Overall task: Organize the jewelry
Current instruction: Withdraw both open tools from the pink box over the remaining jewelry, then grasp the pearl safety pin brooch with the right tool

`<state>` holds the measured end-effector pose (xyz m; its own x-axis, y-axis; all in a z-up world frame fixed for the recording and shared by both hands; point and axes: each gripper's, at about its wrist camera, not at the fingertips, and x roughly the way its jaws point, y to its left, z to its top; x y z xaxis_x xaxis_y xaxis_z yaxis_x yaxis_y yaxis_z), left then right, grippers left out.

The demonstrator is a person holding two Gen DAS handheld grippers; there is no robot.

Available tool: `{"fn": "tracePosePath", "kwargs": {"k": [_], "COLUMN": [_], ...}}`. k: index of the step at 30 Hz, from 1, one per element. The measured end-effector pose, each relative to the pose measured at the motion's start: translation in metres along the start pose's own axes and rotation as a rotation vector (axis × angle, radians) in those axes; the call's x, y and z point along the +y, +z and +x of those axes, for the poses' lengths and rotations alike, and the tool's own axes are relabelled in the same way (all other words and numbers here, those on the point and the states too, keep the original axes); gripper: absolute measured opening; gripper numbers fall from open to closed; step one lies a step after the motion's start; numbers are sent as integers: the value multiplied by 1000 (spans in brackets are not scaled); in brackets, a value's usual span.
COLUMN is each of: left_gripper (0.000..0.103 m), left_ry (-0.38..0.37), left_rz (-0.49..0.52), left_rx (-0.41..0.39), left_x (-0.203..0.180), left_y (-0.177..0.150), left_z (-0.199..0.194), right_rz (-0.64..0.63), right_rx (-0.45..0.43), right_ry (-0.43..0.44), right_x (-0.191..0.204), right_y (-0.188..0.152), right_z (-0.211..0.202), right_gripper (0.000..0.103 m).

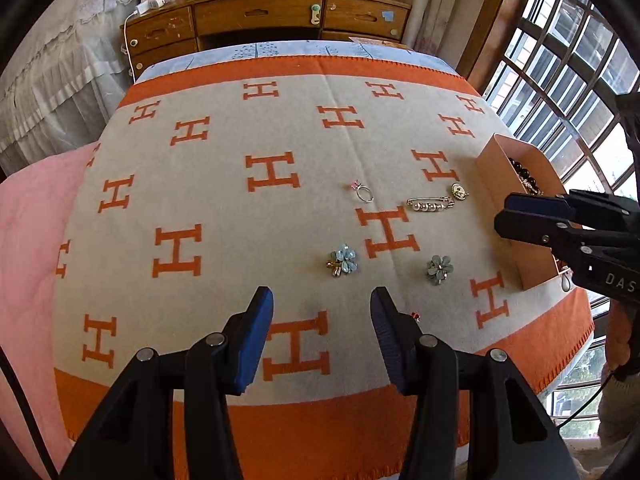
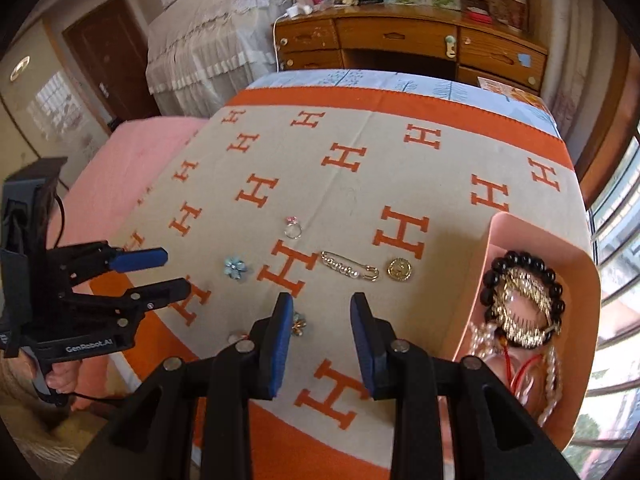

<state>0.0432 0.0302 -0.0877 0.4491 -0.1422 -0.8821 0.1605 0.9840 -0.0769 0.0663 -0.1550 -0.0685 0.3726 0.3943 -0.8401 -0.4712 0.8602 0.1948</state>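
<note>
I judge the task partly done: the box (image 2: 516, 236) already holds a bead bracelet (image 2: 520, 264) and chains. Ring (image 1: 365, 193), pin (image 1: 431, 203), button (image 1: 459, 191) and two flowers (image 1: 344, 259) remain on the bed (image 1: 224, 208). Both hand-held grippers, left (image 1: 322, 334) and right (image 2: 322, 344), are open, empty.

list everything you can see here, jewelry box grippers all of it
ring: 1, silver with a pink stone, middle of the blanket
pearl pin: 1, gold with white beads, right of the ring
round brooch: 1, gold, between the pin and the box
flower brooches: 2, pale blue, near side of the blanket, apart
box: 1, pink, right edge of the blanket
bead bracelet: 1, black, inside the box on gold and pearl chains
blanket: 1, beige with orange H marks, over the bed
desk: 1, wooden, beyond the bed
left gripper: 1, black with blue pads, open, empty
right gripper: 1, same, open, empty
</note>
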Motion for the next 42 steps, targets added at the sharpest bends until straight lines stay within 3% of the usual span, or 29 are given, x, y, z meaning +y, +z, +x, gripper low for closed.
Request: {"fn": "tracePosePath", "kwargs": {"k": [5,9,15,18,19,21,23,32,38,42], "left_gripper": [49,49,49,49,49,49,49,49,49,49], "left_ry": [12,12,11,6,8,12,16,20,-1,-25], "left_rz": [-1,-6,-35,-46,-45,-42,-36,16,104,174], "left_rx": [11,24,32,43,47,51,51,41,19,19], "left_x": [-5,-5,2,4,4,3,0,-20,-50,-78], "left_y": [7,11,11,9,8,8,9,17,39,56], "left_z": [22,30,32,33,34,34,34,28,22,29], "right_rz": [-187,-270,-414,-475,-470,-442,-401,-172,-5,97], "right_rx": [92,136,206,182,176,172,157,-64,-210,-250], "right_ry": [-33,-19,-65,-80,-97,-95,-69,91,143,137], "right_x": [0,2,13,18,17,14,9,-20,-52,-73], "right_y": [17,25,21,17,18,20,21,19,5,-8], "right_z": [33,49,75,73,73,71,65,-10,-60,-70], "right_gripper": [30,30,30,22,11,9,0,0,0,0]}}
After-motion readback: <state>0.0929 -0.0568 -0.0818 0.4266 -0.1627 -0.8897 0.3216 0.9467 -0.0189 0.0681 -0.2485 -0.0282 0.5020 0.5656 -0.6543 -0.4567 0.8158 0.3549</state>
